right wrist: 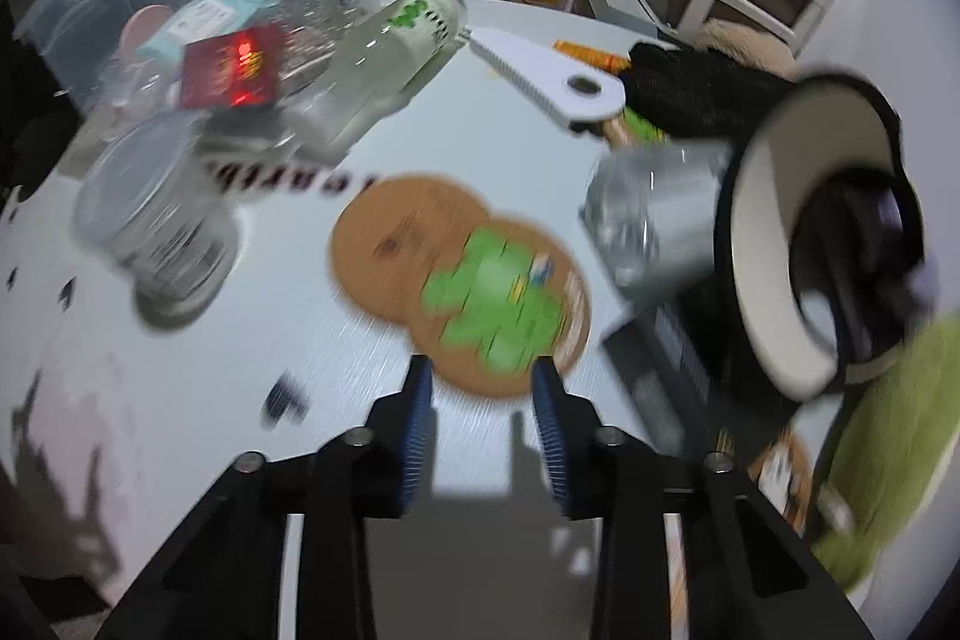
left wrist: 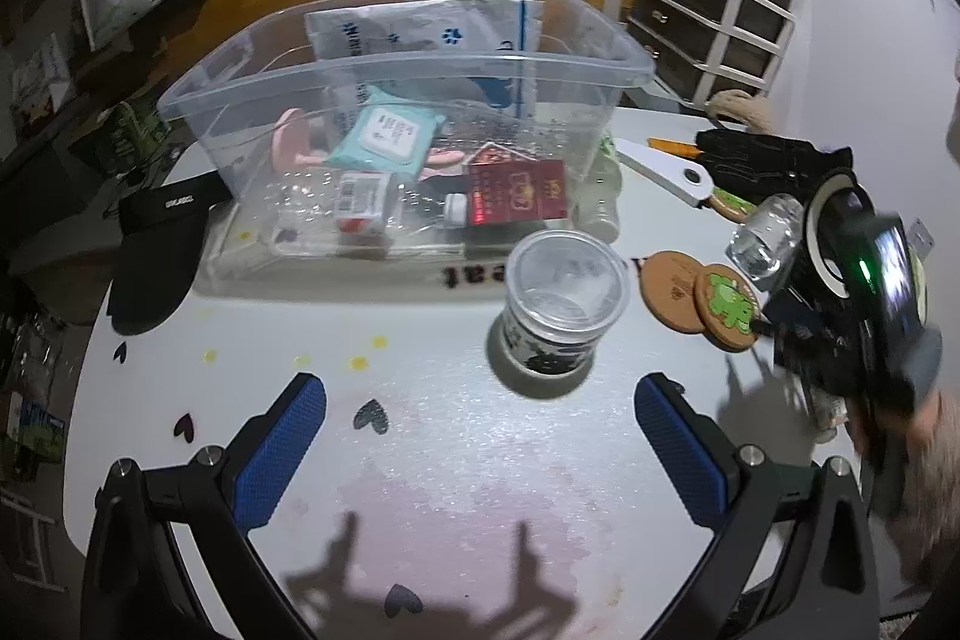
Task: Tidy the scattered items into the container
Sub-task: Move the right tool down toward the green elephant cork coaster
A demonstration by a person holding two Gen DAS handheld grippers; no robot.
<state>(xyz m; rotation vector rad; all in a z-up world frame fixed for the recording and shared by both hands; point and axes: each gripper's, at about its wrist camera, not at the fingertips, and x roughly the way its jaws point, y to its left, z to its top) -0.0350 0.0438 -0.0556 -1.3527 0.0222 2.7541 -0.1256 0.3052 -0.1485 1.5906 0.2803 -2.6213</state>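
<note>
There, the clear container (left wrist: 408, 58) sits at the table's (left wrist: 456, 466) far side, half-filled, two cork coasters (right wrist: 462, 274) lying nearby before the right gripper (right wrist: 483, 388), fingers narrowed on nothing, the left gripper (left wrist: 480, 400) spread wide, empty.

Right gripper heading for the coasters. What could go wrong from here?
1. Two cork coasters overlap flat on the table; the narrowly open right gripper may slide over them or lift only one.
2. A clear glass lies close by and could get knocked.
</note>
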